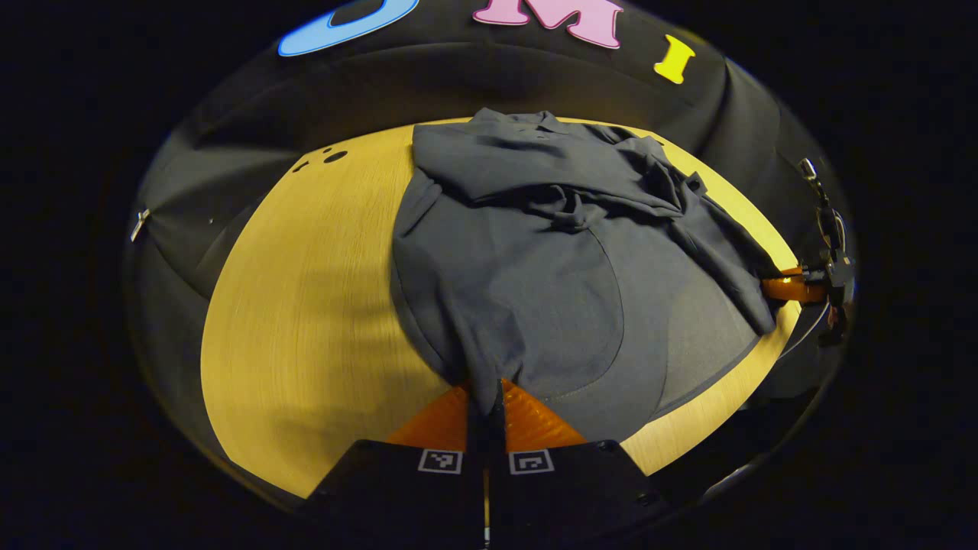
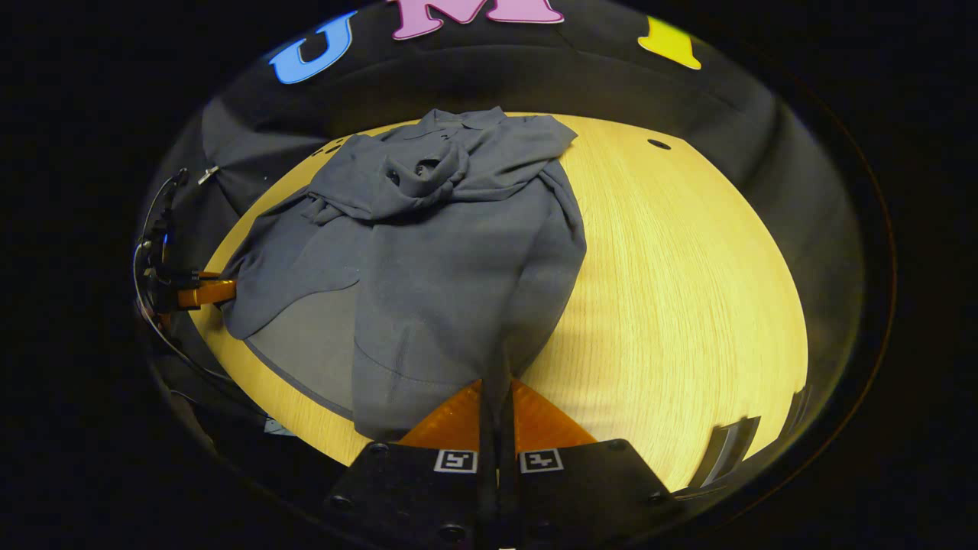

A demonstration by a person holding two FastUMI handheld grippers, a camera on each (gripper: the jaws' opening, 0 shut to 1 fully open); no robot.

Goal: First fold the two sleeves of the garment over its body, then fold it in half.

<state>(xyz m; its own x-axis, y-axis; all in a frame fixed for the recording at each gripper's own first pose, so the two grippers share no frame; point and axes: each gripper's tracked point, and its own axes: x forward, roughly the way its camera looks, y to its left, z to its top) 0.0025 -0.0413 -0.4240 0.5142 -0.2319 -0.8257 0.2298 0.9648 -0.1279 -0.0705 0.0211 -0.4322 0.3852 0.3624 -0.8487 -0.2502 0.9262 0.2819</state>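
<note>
Left gripper (image 1: 489,397) at bottom of left gripper view, fingers pressed together on the near hem of the shirt (image 1: 535,252). Right gripper (image 2: 498,397) likewise, fingers closed on the hem at its own corner. Right gripper also seen far right in left gripper view, at the table's edge, touching the cloth. Dark grey shirt lies on the table (image 1: 306,305), a light wood surface with visible grain; both sleeves bunched over the chest, collar at the far end. Small dark round spots near the far table edge, possibly holes. Beyond the table, black cloth wall (image 1: 252,153), draped and creased.
</note>
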